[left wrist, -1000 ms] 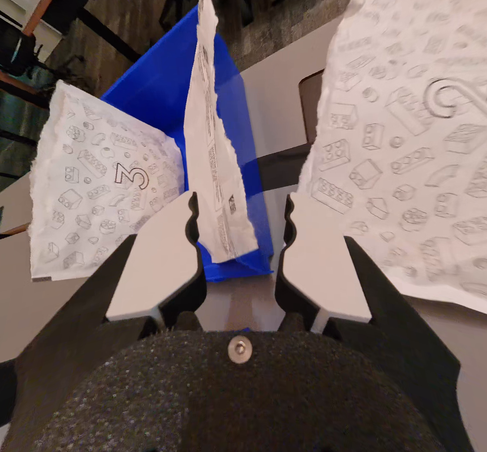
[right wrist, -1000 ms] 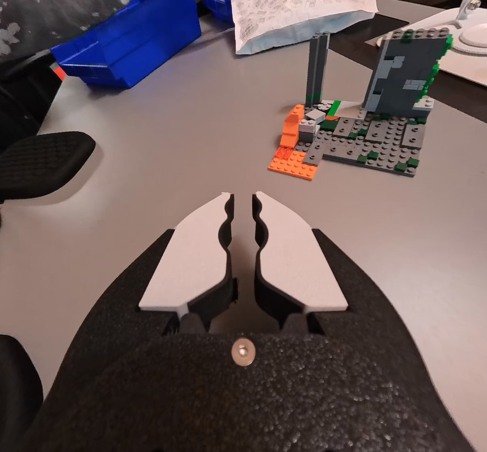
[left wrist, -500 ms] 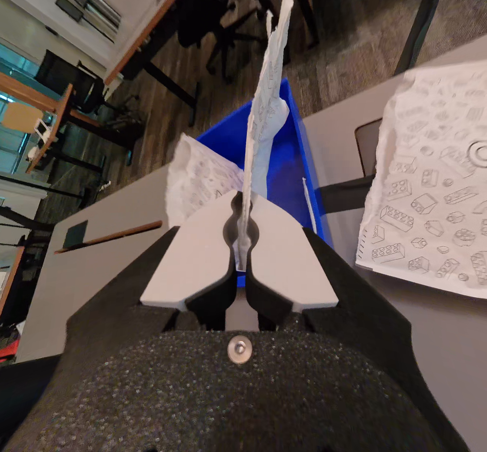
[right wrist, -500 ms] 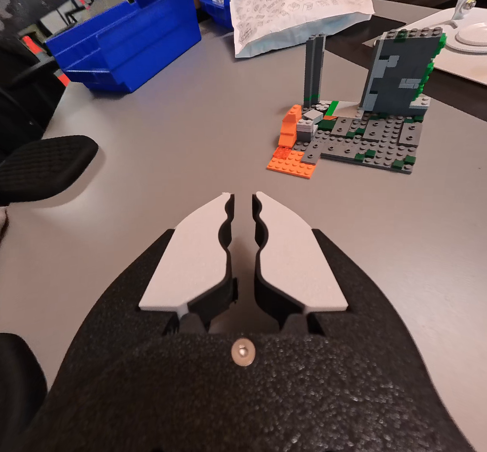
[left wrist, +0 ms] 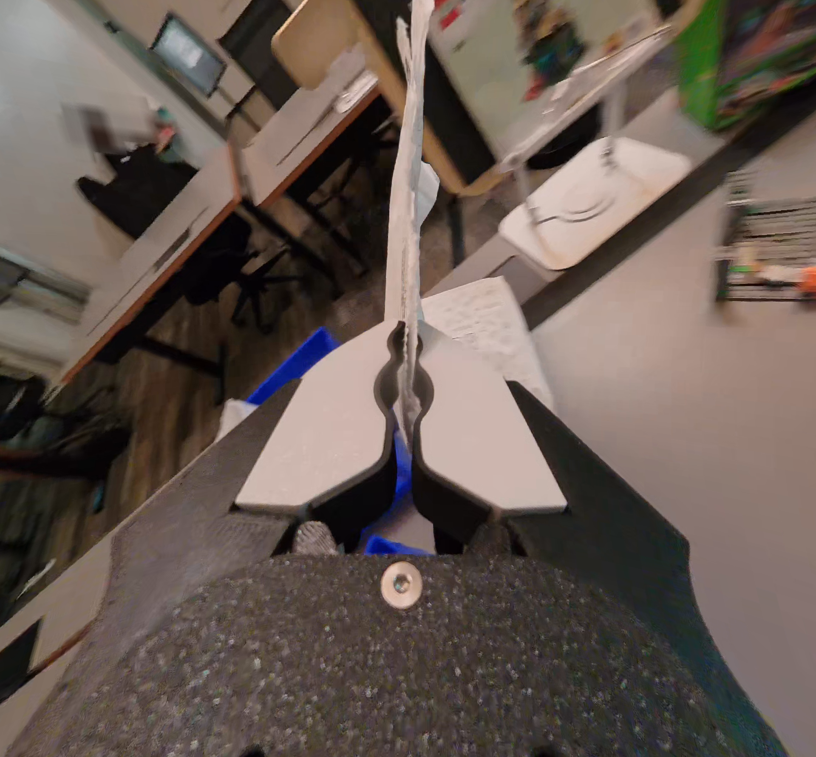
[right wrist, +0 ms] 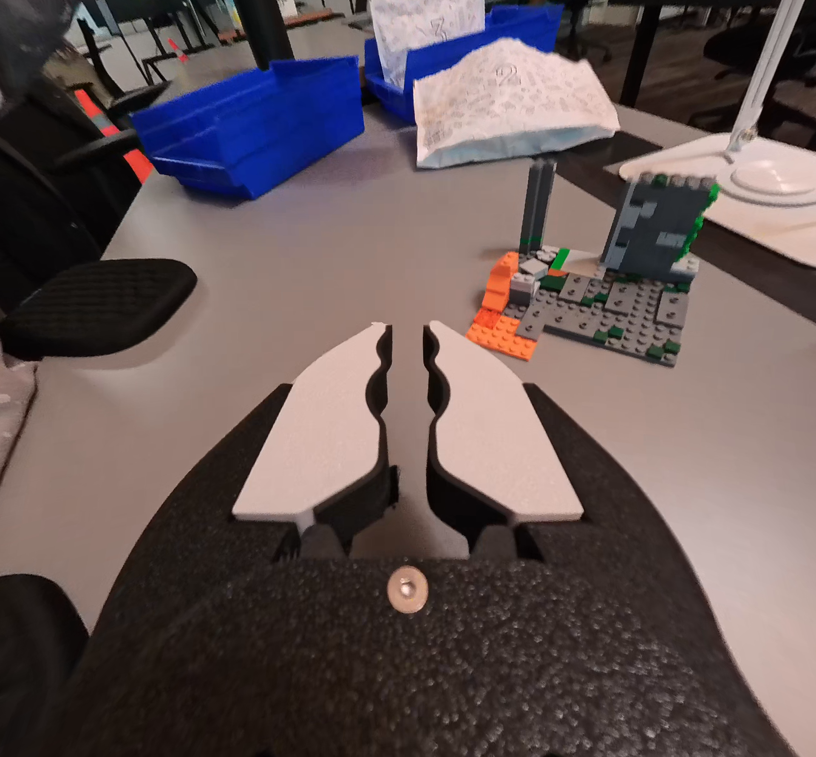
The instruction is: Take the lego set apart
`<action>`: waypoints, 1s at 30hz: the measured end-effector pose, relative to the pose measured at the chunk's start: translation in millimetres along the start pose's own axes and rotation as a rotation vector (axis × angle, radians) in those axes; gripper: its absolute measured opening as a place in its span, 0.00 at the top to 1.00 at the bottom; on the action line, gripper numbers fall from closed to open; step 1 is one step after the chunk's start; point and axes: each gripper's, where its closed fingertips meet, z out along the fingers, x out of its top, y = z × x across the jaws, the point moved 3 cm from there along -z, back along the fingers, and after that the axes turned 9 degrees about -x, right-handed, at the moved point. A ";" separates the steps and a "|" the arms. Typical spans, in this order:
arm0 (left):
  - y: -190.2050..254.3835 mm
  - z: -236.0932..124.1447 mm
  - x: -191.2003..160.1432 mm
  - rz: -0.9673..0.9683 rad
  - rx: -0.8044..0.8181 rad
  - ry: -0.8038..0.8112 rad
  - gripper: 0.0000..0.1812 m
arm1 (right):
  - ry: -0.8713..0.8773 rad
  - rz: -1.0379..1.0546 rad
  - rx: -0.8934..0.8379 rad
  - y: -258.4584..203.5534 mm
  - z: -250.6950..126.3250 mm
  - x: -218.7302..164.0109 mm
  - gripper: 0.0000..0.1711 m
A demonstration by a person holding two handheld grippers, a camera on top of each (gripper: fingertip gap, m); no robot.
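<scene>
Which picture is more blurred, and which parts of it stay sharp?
Left wrist view: more blurred, the background room and grey table smeared; the left gripper and its pinched paper bag stay sharp. Right wrist view: mostly clear; the lego set and far bins slightly soft.

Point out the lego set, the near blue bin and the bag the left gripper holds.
lego set (right wrist: 618, 312): right wrist view, grey baseplate.
near blue bin (right wrist: 265, 126): right wrist view, front wall.
paper bag (left wrist: 404, 223): left wrist view, edge-on sheet.
</scene>
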 end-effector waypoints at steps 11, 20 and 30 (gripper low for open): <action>174.3 -20.2 -9.8 0.128 -0.712 0.142 1.00 | 0.134 -0.285 -0.101 -31.1 1.3 101.3 0.68; 235.5 -3.6 -43.6 0.054 -0.972 0.202 1.00 | 0.089 -0.338 0.104 -80.4 17.9 91.2 0.97; 257.2 14.7 -71.8 -0.010 -0.929 0.233 0.92 | 0.090 -0.183 0.233 -81.4 7.6 63.0 1.00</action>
